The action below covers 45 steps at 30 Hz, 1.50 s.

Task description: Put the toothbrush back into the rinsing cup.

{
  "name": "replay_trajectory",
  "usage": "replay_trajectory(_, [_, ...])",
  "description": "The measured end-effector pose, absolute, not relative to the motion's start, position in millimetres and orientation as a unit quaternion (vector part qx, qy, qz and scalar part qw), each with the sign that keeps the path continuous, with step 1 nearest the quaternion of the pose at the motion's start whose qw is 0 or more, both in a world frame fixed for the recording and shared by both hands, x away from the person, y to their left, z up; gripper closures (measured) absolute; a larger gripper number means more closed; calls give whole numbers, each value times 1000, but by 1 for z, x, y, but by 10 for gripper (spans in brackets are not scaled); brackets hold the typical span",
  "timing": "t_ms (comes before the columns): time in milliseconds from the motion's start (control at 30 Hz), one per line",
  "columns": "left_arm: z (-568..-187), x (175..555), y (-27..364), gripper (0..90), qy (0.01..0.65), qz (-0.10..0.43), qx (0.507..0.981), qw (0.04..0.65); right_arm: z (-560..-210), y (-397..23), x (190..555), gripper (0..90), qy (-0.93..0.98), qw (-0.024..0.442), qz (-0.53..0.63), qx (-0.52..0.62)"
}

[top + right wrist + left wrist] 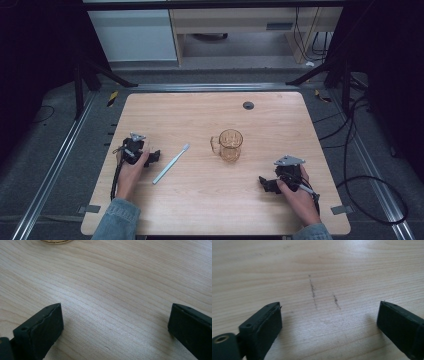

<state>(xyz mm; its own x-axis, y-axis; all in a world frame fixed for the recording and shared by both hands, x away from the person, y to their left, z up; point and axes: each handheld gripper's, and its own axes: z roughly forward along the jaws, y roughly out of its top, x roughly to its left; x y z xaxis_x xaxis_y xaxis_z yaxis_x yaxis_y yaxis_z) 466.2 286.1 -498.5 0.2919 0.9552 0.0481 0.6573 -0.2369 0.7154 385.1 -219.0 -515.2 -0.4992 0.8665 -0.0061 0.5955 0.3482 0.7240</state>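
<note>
**A:** Left side first. What is the state of your left gripper [150, 157]?

**B:** My left gripper rests on the wooden table [210, 205], near its left edge, held in my left hand [131, 167]. In the left gripper view my two black fingers [262, 330] stand wide apart. Between them lies bare wood with two short dark scuff marks [313, 292]; nothing is gripped.

**A:** And the right gripper [266, 184]?

**B:** It sits near the table's right front corner, held in my right hand [297, 192], with the grey three-cornered plate [289, 160] on top. In the right gripper view my fingers [42, 332] are likewise spread wide, with plain wood grain between them. They hold nothing.

**A:** Where are the objects?

**B:** The toothbrush [171, 163], pale and slender, lies flat on the table just beside my left gripper, on its right, slanting with its head toward the far side. The two are apart. The amber glass mug [230, 145] stands upright near the table's centre, its handle to the left, between the two grippers and well apart from the right one. Its base rim [56, 241] shows at the top edge of the right gripper view.

**A:** Anything else on the tabletop?

**B:** A dark round grommet [248, 105] near the far edge.
</note>
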Motion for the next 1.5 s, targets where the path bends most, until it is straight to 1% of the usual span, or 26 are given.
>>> replay_trajectory(67, [-494,464,287,51,541,247,744,305,-515,-219,385,3,796,200,339,459])
replay_trajectory(100, [-485,462,288,50,536,258,747,298,-515,-219,385,3,797,199,339,459])
replay_trajectory(133, [-485,462,288,51,536,258,747,298,-515,-219,385,4,797,200,339,459])
replay_trajectory(167, [-478,461,289,51,533,265,753,280,-515,-219,385,4,797,200,339,459])
replay_trajectory(233, [-467,458,292,49,535,251,756,283,-515,-219,385,3,797,200,339,459])
replay_trajectory(367, [-449,451,292,46,541,189,746,339,-515,-219,385,4,798,202,339,456])
replay_trajectory(433, [-440,449,288,50,533,184,757,330,-516,-219,385,3,798,202,339,456])
replay_trajectory(533, [-425,445,276,52,499,200,793,287,-515,-219,385,4,798,202,339,456])
replay_trajectory(567, [-423,444,274,53,492,195,799,285,-516,-219,385,4,798,202,339,456])
replay_trajectory(633, [-421,443,273,52,489,192,803,281,-516,-219,385,3,798,202,339,456])
replay_trajectory(800, [-416,435,268,54,467,199,828,239,-516,-219,385,4,798,202,339,456])
replay_trajectory(900, [-416,433,262,58,470,192,832,226,-516,-219,385,4,798,202,339,456])
replay_trajectory(967, [-419,433,256,65,457,188,844,211,-515,-219,385,4,798,202,339,456])
replay_trajectory(1067, [-420,435,252,67,452,184,849,204,-516,-219,385,4,798,202,339,456])
replay_trajectory(1300, [-418,438,259,81,470,171,842,201,-516,-219,385,4,798,202,339,456])
replay_trajectory(1500, [-413,440,252,79,459,165,850,197,-515,-219,385,4,798,202,339,456])
